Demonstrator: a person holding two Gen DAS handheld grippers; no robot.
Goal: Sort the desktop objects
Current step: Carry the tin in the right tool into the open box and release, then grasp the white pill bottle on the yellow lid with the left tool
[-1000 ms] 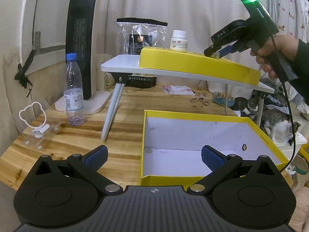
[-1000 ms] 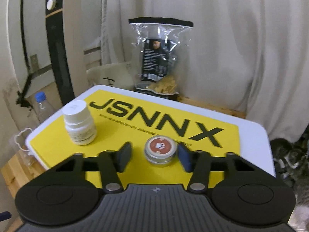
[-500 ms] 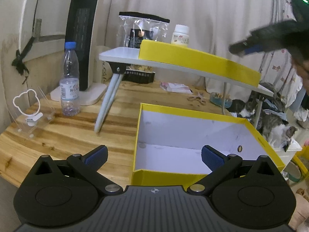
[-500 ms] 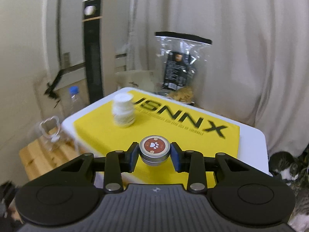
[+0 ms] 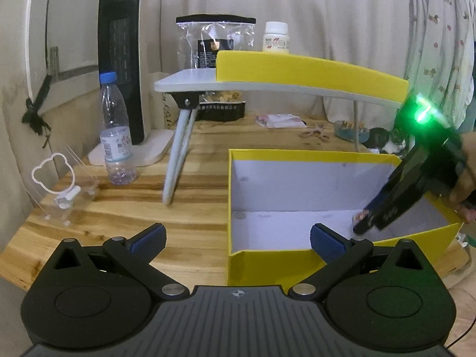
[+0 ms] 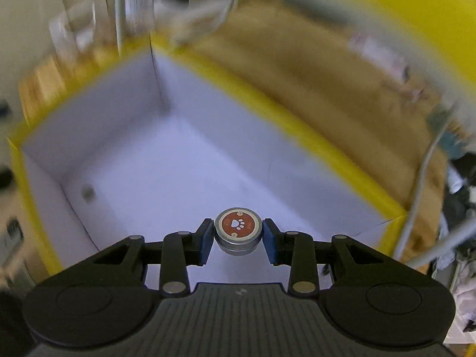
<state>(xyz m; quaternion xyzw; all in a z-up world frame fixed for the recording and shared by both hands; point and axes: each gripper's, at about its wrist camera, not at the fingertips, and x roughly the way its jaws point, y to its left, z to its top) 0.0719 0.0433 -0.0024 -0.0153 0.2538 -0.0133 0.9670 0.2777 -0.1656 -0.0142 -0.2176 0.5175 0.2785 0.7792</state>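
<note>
Left gripper point(image 5: 236, 239): is being held released just above the near edge of the wooden desk, its blue pads standing wide apart with nothing between them; the near left corner of the yellow box is lying between and beyond them.
Right gripper point(image 6: 238, 235): is being held clenched on the small round tin, pointed steeply down into the box; in the left wrist view it point(image 5: 364, 223) is seen entering over the box's right wall, gripped by a hand point(image 5: 464, 190).
Small round tin point(image 6: 238, 230): is being grasped by its sides between the two blue pads, paw-print lid facing up; it is being held above the white floor of the box, toward the right end; whether it is touching the floor cannot be told.
Yellow box point(image 5: 267, 263): is standing open at the near right part of the desk, white inside; only a small dark round mark is being shown on its inner wall near the left corner.
Wooden desk point(image 5: 119, 208): is carrying everything listed here.
Clear stand with bear outline point(image 5: 56, 184): is standing at the left edge of the desk.
Water bottle point(image 5: 114, 139): is standing upright behind the stand, near the left edge.
Small folding table point(image 5: 190, 81): is standing on the middle of the desk, behind the box.
Yellow lid point(image 5: 309, 70): is lying on top of the folding table.
White pill bottle point(image 5: 276, 37): is standing upright on the lid, toward its far edge.
Clear bag point(image 5: 214, 40): is standing upright behind the folding table, at the far edge.
</note>
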